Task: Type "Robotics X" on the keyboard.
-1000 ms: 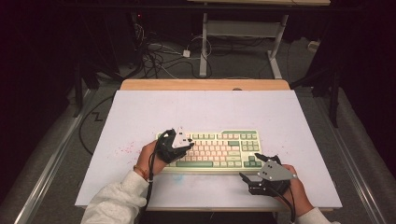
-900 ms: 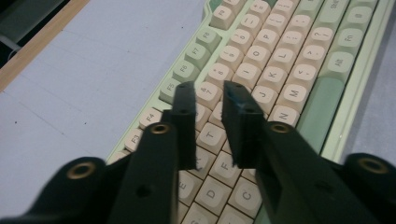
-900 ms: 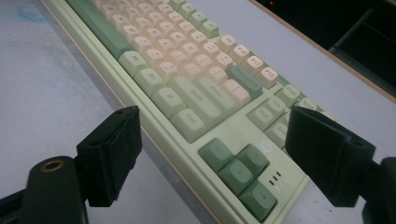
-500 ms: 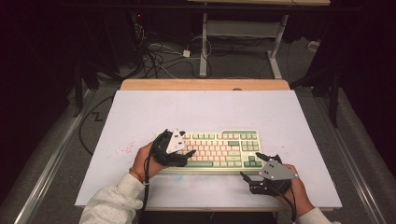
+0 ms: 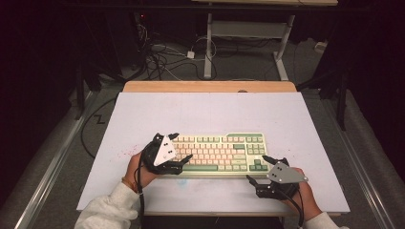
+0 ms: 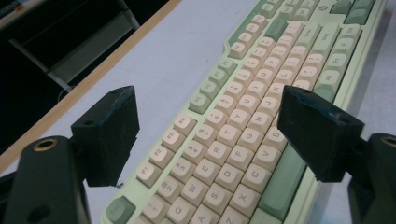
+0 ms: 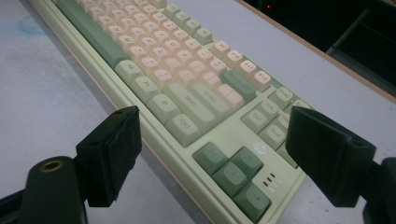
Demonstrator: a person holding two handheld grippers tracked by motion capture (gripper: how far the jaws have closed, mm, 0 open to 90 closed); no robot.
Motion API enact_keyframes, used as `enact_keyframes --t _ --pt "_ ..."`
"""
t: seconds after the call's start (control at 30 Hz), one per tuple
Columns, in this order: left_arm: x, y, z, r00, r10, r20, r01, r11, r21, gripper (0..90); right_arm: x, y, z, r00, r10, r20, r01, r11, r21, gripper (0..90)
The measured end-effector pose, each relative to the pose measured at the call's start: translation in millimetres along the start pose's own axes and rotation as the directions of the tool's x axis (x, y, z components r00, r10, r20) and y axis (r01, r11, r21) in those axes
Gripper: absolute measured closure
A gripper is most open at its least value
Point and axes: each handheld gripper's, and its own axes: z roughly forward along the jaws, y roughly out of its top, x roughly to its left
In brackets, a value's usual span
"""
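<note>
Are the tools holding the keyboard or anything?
No, nothing is held. The left tool has just opened above the keyboard; the right tool is open beside its corner.

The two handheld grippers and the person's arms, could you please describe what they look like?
Both the left gripper and the right gripper are black, each with two blocky jaws and a grey three-cornered plate dotted with small dark marks on top. A black cable trails back from each along the forearm. The person wears light grey sleeves and a thin band at the left wrist.

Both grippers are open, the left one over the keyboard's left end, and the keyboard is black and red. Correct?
Not the colour. The keyboard is pale green and cream, as the high view shows. The left gripper over its left end and the right gripper do stand open.
</note>
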Motion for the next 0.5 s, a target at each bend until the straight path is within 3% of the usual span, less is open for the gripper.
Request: enact_keyframes --t 0.5 --pt "-5.7 -31.4 -23.3 0.9980 -0.018 -0.061 0.019 0.9998 0.009 18.6 -1.7 3.0 -0.5 0.9997 0.015 -0.019 -0.015 1.000 -0.015 19.0"
